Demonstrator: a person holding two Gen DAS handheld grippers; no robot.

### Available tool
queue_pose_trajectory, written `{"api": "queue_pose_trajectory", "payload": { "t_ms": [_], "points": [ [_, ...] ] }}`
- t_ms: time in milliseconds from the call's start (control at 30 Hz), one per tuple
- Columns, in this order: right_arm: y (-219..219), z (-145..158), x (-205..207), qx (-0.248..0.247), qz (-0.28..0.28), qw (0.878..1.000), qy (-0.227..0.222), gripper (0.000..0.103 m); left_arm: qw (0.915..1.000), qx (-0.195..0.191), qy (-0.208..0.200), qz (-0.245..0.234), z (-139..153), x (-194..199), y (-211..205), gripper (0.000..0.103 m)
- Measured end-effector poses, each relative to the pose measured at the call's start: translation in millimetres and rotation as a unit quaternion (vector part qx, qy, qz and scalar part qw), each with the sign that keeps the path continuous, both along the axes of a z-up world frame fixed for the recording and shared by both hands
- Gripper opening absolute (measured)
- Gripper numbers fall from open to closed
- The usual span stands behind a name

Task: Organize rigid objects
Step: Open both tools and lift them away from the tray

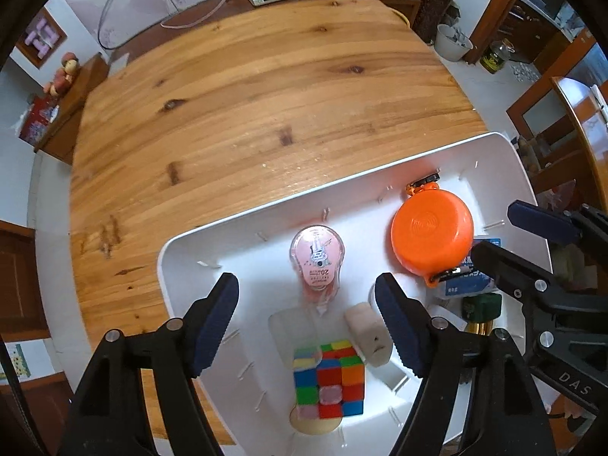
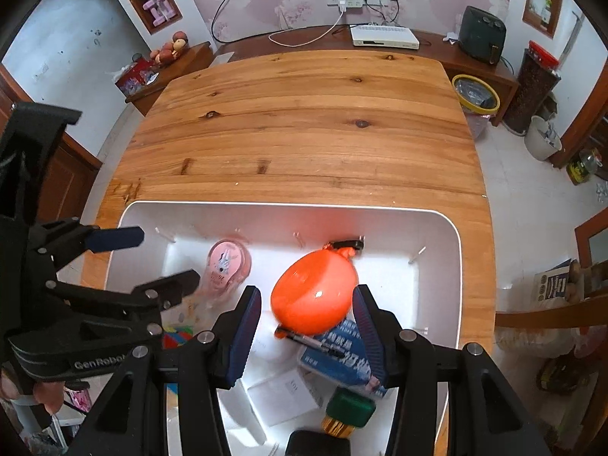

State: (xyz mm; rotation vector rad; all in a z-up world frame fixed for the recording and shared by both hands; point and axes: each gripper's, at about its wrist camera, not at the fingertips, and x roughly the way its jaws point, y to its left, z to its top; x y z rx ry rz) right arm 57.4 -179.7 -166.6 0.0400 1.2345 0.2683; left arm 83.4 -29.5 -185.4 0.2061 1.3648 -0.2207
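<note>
Looks nearly done: cube (image 1: 328, 378), pink case (image 1: 317, 262) and orange disc (image 1: 432, 241) all sit in the bin (image 1: 505, 159), desk (image 1: 266, 114) bare, left claw (image 1: 306, 319) and right claw (image 2: 306, 336) both gaping, empty.

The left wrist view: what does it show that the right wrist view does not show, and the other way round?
Only the left wrist view shows the whole face of the colour cube and the beige foam piece beside it. Only the right wrist view shows the black pen on the blue box, and the white card box. Both show the white bin, the orange round case, the pink correction tape, and both grippers open: left gripper, right gripper.
</note>
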Motion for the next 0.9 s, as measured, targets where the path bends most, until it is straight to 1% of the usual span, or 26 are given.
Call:
{"api": "queue_pose_trajectory", "payload": {
  "t_ms": [133, 400, 500, 600, 733, 833, 900],
  "points": [
    [1, 12, -10, 0.005, -0.006, 1.0, -0.006, 0.056, 0.9999, -0.003, -0.01, 0.009, 13, -8, 7, 0.077],
    [9, 43, -34, 0.021, -0.022, 0.999, -0.022, 0.056, 0.9988, -0.013, -0.037, 0.029, 49, -37, 20, 0.077],
    [15, 62, -46, 0.021, -0.025, 0.999, -0.042, 0.057, 0.9974, -0.016, -0.059, 0.038, 69, -50, 29, 0.077],
    [21, 82, -62, 0.02, -0.031, 0.997, -0.065, 0.066, 0.9951, -0.022, -0.082, 0.052, 90, -63, 41, 0.077],
    [33, 108, -84, 0.018, -0.031, 0.994, -0.102, 0.071, 0.9904, -0.026, -0.113, 0.075, 116, -79, 59, 0.077],
    [43, 123, -98, 0.024, -0.038, 0.992, -0.12, 0.072, 0.9861, -0.029, -0.138, 0.088, 131, -89, 69, 0.077],
    [48, 130, -104, 0.026, -0.043, 0.991, -0.127, 0.072, 0.9838, -0.038, -0.147, 0.095, 139, -98, 77, 0.077]
  ]
}}
